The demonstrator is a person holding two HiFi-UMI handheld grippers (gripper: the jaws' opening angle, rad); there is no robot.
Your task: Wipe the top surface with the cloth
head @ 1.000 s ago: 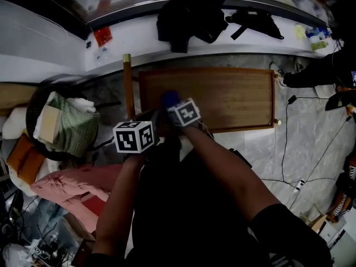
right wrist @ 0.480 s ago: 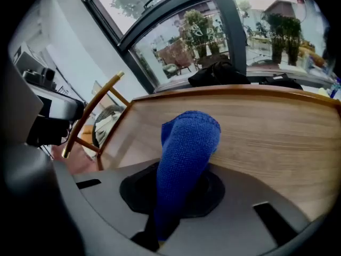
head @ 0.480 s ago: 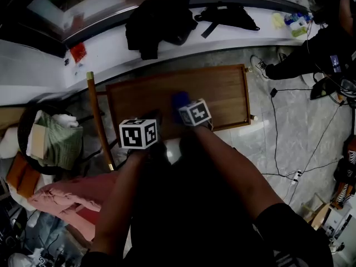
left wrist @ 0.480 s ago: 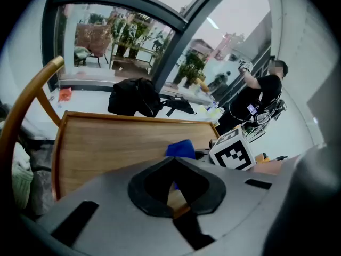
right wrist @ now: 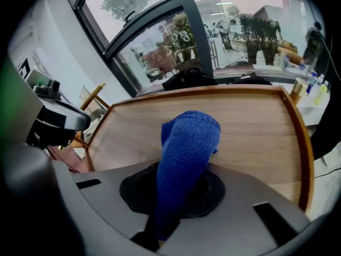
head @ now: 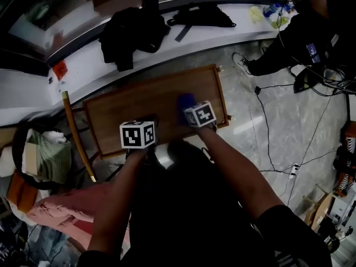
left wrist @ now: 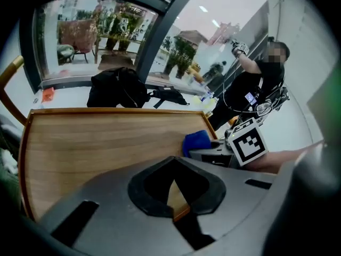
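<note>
The wooden table top [head: 139, 107] lies in front of me, with a raised rim. My right gripper [head: 192, 109] is shut on a blue cloth [head: 185, 100] over the right part of the top, near the front edge. In the right gripper view the cloth [right wrist: 186, 143] sticks out forward from between the jaws of the right gripper [right wrist: 170, 196] over the wood [right wrist: 250, 127]. My left gripper [head: 146, 124] hovers at the table's front edge, left of the cloth. The left gripper [left wrist: 173, 196] is shut, nothing in it; it looks across the top [left wrist: 106, 137] at the cloth [left wrist: 196, 142].
A black jacket [head: 130, 29] and a black bag [head: 200, 15] lie on the white ledge behind the table. A wooden chair frame [head: 75, 135] and a basket of cloths [head: 44, 154] stand left. Cables [head: 278, 127] run over the floor right, near a person [head: 300, 43].
My right gripper has carried the blue cloth from the left part of the top toward its right end. The left gripper has stayed by the front edge.
</note>
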